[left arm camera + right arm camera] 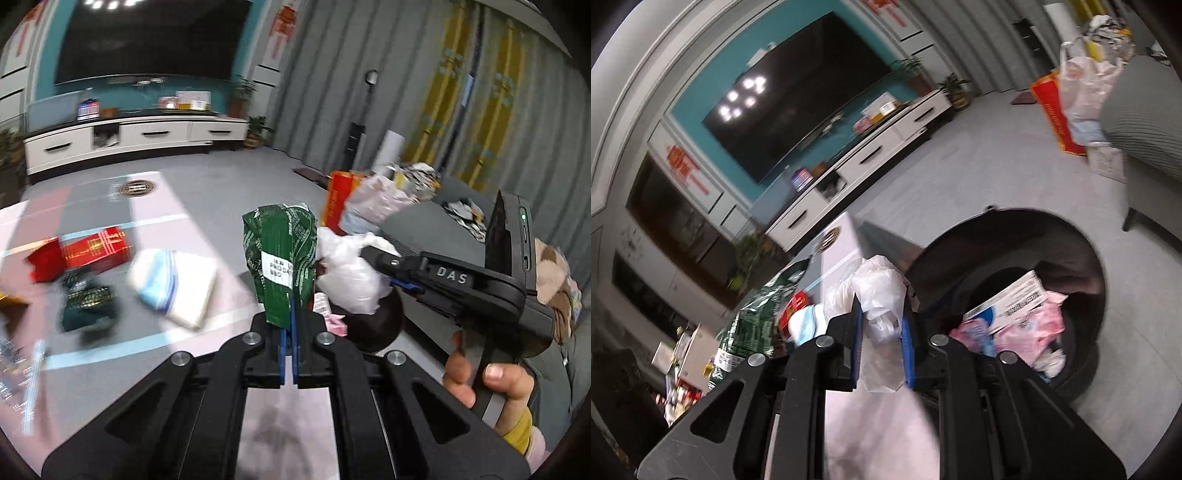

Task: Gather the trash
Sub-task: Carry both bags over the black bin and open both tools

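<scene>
While the left gripper (290, 332) is clamped on a green printed wrapper (282, 258) that stands upright from its closed jaws, the right gripper (882, 325) is clamped on a crumpled white plastic bag (877, 291). In the left wrist view the right gripper (400, 275) and the hand (491, 384) bearing it lie just to the right, the bag (351, 273) touching the wrapper's side. The dark trash bin (1082, 240) stands on the floor beside the table edge, just right of the bag, and contains a white carton (1008, 299) and pink wrappers (1030, 328). On the pink tabletop (229, 317) lie a red box (98, 247), a dark green packet (88, 302) and a white-and-blue folded pack (173, 284), all blurred.
</scene>
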Tool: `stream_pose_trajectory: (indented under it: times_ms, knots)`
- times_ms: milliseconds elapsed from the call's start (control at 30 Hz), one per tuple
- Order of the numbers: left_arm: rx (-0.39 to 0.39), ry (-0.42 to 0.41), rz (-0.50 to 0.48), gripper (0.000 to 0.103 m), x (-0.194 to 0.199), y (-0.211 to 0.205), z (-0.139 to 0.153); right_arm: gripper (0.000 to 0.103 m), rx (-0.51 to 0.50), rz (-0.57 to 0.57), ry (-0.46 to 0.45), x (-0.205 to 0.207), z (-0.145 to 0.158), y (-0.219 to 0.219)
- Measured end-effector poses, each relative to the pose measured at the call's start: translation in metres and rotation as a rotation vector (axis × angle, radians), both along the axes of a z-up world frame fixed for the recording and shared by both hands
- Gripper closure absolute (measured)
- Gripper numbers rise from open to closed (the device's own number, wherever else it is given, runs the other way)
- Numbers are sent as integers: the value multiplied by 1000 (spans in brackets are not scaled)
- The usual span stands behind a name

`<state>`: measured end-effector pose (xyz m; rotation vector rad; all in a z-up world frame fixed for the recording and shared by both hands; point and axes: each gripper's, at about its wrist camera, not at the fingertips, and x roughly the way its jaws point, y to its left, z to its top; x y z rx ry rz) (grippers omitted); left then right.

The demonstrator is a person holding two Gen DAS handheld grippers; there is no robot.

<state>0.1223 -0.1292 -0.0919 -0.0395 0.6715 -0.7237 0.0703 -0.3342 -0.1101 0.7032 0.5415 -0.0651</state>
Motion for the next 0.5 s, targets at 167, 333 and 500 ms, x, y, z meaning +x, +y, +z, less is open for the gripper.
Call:
stream_pose_trajectory:
  times_ms: [167,333,500]
  knots:
    - [22,36,-44,100,14,-49,-15,84,28,-57,33,-4,-9,-25]
    - [37,98,-60,97,31,-77,-35,81,63,-102,69,-5,-21,-43]
    - [43,123,-67,48,39,-92,-46,67,112,-140,111,-6,-33,-60]
